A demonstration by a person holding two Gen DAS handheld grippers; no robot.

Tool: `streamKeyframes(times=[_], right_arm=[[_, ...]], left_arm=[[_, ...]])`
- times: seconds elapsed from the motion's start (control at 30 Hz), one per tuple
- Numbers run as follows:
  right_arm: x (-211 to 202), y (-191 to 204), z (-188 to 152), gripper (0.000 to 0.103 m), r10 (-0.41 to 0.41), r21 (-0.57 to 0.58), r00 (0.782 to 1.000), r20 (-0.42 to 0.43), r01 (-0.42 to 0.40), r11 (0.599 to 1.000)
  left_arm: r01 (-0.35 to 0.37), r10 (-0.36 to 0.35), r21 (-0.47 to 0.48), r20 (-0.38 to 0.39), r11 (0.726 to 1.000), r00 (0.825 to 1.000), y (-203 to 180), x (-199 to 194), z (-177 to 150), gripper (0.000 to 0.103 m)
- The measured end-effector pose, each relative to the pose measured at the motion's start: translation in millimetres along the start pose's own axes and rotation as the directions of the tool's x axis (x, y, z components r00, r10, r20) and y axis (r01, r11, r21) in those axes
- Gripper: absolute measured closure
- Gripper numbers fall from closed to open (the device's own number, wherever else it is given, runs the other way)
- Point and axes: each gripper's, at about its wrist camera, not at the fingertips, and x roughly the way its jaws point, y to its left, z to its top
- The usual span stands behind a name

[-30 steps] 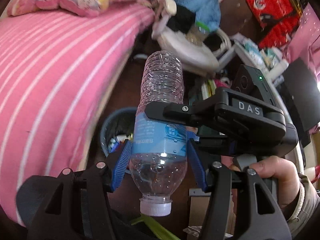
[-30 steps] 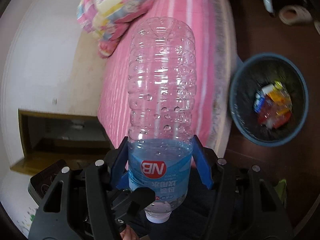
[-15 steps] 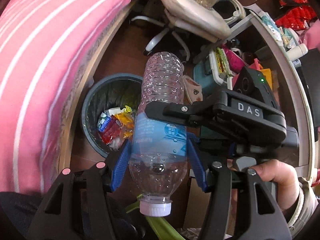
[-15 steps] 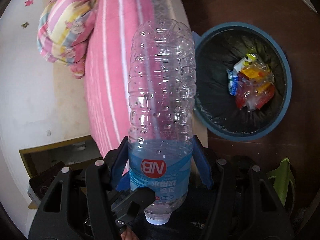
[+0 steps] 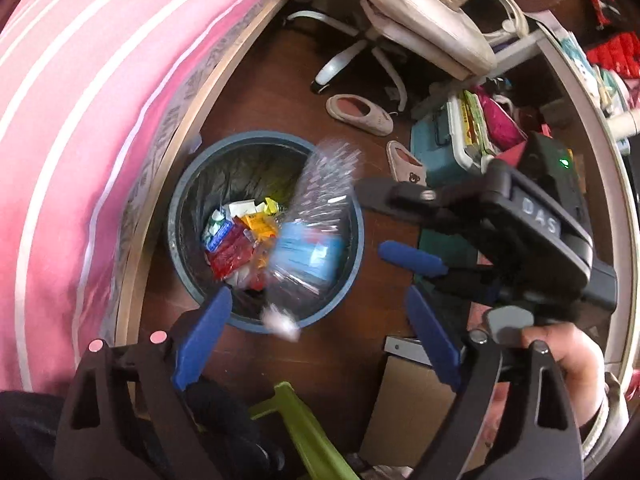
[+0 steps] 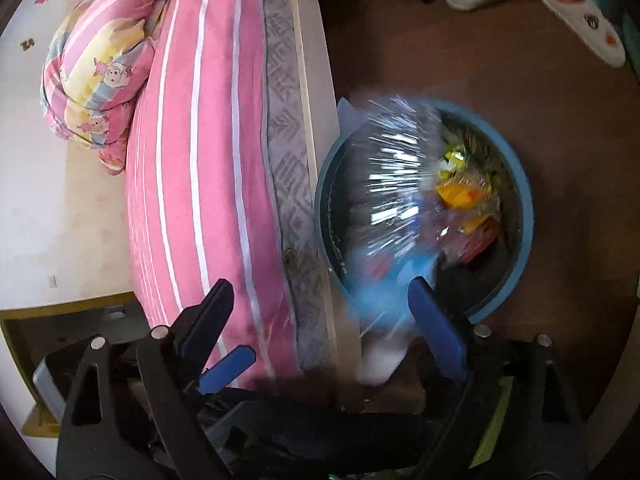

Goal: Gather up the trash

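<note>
Falling blurred, clear blue-labelled bottle [image 5: 316, 236] over bin [image 5: 182, 184].

even daylight, fisheye-bent edges, only the bottle [image 5: 312, 236] motion-blurred.

Left wrist view. The left hand-held gripper [image 5: 318, 334] has just been opening, its blue pads spread with nothing between them. A clear plastic bottle [image 5: 310, 236], motion-blurred, is above the blue trash bin [image 5: 176, 216] holding coloured wrappers [image 5: 240, 240]. The right hand-held gripper [image 5: 394, 228], also parted, sits alongside, gripped by a hand [image 5: 576, 364]. Pink striped bed [image 5: 80, 120] at left.
</note>
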Motion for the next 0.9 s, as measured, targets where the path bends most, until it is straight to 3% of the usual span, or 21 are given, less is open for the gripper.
streamKeyframes(times=[0.27, 0.47, 0.57, 0.67, 0.9], right_arm=[[-21.0, 19.0, -11.5, 0.015, 0.018, -0.078, 0.999, 0.031, -0.016, 0.997], [-38.6, 83.9, -35.4, 0.014, 0.037, -0.266, 0.997, 0.063, -0.019, 0.964], [-40.0, 119.0, -51.4, 0.013, 0.035, -0.376, 0.997, 0.067, -0.007, 0.927], [-39.9, 165.1, -75.7, 0.011, 0.042, -0.509, 0.997, 0.067, -0.002, 0.861], [-37.8, 239.4, -124.0, 0.01, 0.105, -0.698, 0.994, 0.035, -0.051, 0.714]], left_arm=[[0.011, -0.006, -0.054, 0.091, 0.998, 0.996, 6.9, -38.3, -4.3, 0.016], [-0.026, 0.052, -0.112, 0.234, 0.993, 0.971, 15.1, -104.5, -14.5, 0.014], [-0.059, 0.113, -0.171, 0.328, 0.984, 0.938, 24.6, -148.3, -24.7, 0.013], [-0.078, 0.169, -0.242, 0.382, 0.967, 0.909, 37.4, -183.6, -37.7, 0.012], [-0.108, 0.327, -0.431, 0.475, 0.896, 0.817, 75.1, -268.8, -89.0, 0.01]])
